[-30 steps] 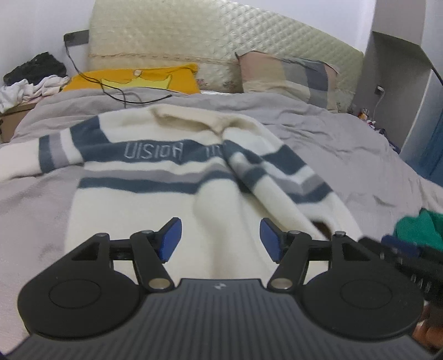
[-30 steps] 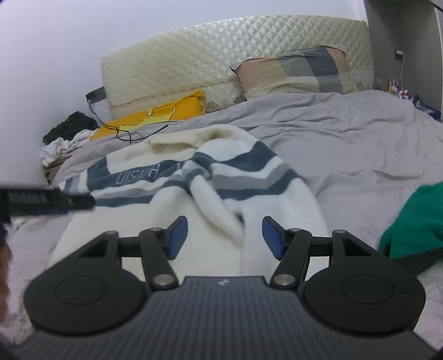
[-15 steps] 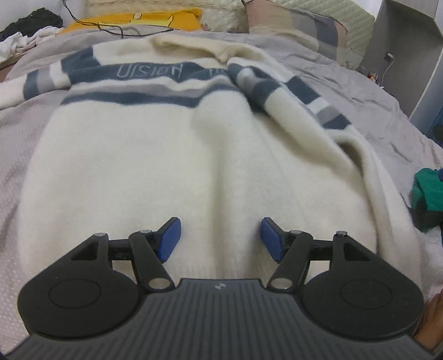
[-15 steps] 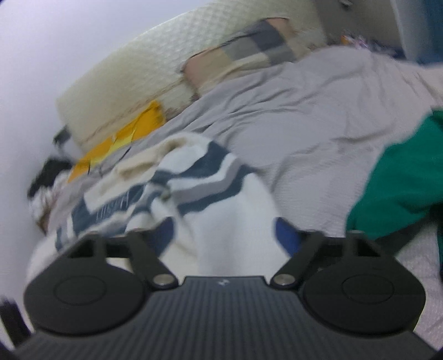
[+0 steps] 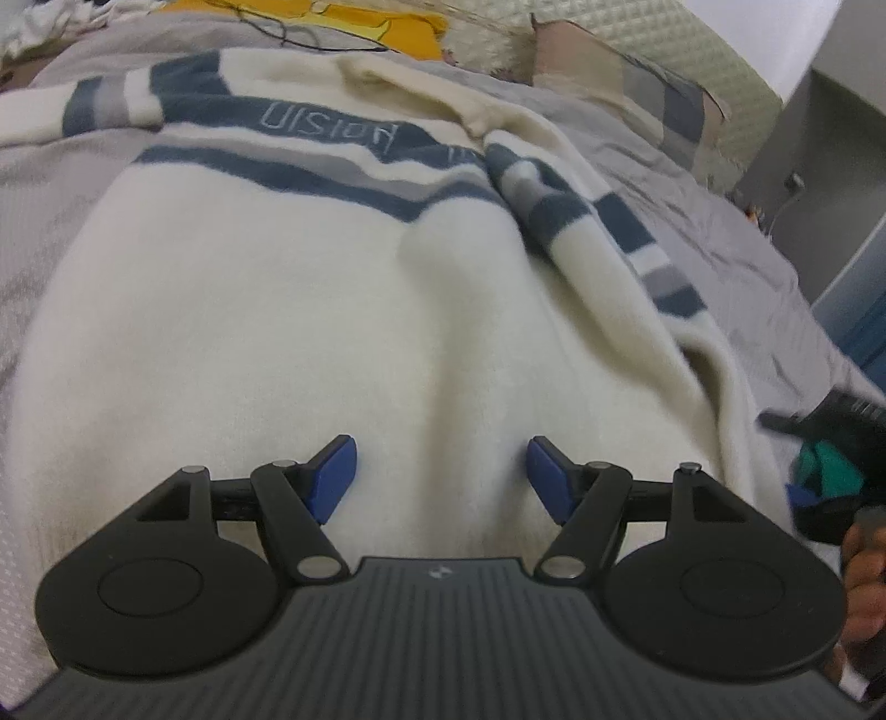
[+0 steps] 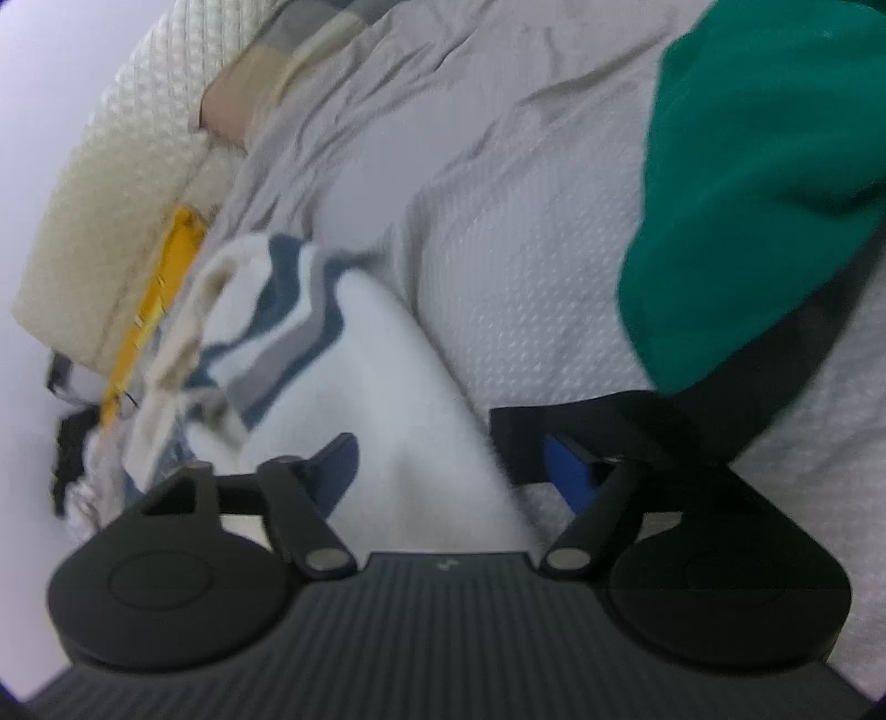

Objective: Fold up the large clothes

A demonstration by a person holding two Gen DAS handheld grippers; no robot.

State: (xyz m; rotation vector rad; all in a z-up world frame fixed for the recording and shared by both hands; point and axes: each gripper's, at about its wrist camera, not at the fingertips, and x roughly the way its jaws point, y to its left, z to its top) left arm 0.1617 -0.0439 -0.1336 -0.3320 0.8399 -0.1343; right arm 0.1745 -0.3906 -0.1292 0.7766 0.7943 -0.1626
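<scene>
Cream fleece sweater with navy and grey stripes (image 5: 310, 310) lies spread on the bed, over a grey bedsheet (image 5: 720, 232), collar toward the quilted cream headboard (image 5: 731, 72). One striped sleeve (image 5: 598, 232) is folded across the body.

Left gripper (image 5: 440, 476) sits low over the sweater's lower body, blue pads spread and opening, fleece showing between them, nothing pinched.

Right gripper (image 6: 448, 471) is tilted at the sweater's side edge; jaws apart and closing, white fleece between them, pads not pressing it. View blurred. A black strap (image 6: 554, 443) crosses in front of its right pad.

Green garment (image 6: 764, 210) lies on the bed just beside. Yellow pillow (image 5: 354, 22) and plaid pillow (image 5: 626, 83) at the head.
</scene>
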